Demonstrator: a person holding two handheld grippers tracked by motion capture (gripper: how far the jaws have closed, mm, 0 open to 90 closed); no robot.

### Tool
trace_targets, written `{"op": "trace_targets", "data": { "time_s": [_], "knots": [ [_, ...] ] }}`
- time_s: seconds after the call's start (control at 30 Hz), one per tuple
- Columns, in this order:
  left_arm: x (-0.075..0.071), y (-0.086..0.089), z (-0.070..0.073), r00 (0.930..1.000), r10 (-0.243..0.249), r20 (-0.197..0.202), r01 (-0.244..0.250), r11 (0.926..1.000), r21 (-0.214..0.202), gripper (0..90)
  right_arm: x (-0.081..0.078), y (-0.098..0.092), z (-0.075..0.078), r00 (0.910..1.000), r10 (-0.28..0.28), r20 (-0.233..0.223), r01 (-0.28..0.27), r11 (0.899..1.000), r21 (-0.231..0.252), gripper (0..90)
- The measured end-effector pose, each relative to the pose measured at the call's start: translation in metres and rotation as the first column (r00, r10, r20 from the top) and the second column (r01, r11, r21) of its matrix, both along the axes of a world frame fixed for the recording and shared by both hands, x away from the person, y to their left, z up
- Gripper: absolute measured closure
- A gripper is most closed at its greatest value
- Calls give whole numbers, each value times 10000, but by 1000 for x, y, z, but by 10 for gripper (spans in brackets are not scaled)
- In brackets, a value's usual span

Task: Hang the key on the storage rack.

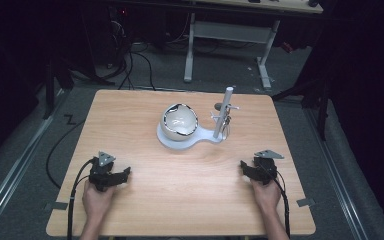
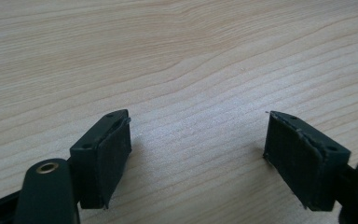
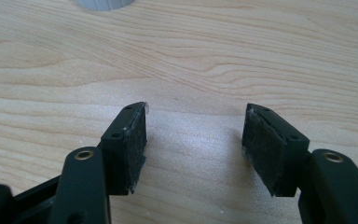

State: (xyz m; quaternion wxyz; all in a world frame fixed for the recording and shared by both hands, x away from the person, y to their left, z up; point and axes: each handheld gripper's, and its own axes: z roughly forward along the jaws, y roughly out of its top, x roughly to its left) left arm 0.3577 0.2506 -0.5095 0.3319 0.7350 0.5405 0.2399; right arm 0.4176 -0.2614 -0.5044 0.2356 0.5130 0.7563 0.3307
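Bowl on its white stand sits well ahead of both grippers, untouched. Left gripper: jaws spread, nothing between, resting on table. Right gripper: jaws spread, empty too. Nothing started yet; reach and grasp all left, I'd say.

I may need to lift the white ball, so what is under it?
The white ball sits on a pale flat base whose neck runs to an upright post. The ball covers its seat.
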Motion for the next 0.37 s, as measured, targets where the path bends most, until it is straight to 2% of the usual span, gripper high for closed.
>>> {"op": "trace_targets", "data": {
  "time_s": [0.37],
  "knots": [
    [0,0,0,10000,-39,-13,39,10000,-24,228,-1,0,0,10000,7,-3,-7,10000,1,389]
  ]
}}
